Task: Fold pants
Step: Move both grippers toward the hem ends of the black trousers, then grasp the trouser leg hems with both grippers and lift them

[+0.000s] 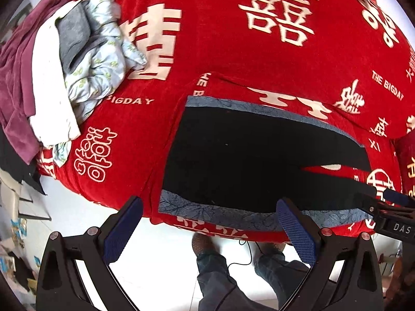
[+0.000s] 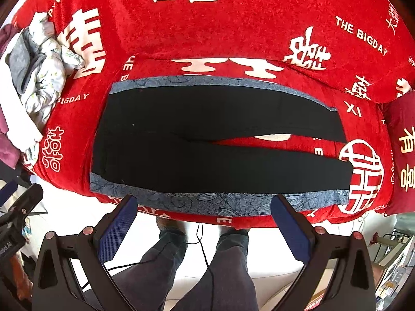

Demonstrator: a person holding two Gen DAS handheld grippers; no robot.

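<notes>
Black pants (image 2: 197,145) lie flat on a blue-grey patterned cloth (image 2: 197,200) on the red bed, waist at the left, both legs running right with a narrow gap between them. They also show in the left wrist view (image 1: 249,160). My left gripper (image 1: 210,207) is open and empty, held above the bed's near edge over the waist end. My right gripper (image 2: 203,204) is open and empty, held above the near edge by the lower leg. The right gripper's body shows at the right in the left wrist view (image 1: 389,212).
A red blanket with white characters (image 2: 233,26) covers the bed. A pile of clothes (image 1: 77,59) lies at the far left. A dark red pillow (image 2: 402,155) sits at the right. The person's legs (image 2: 202,264) and a cable stand on the white floor below.
</notes>
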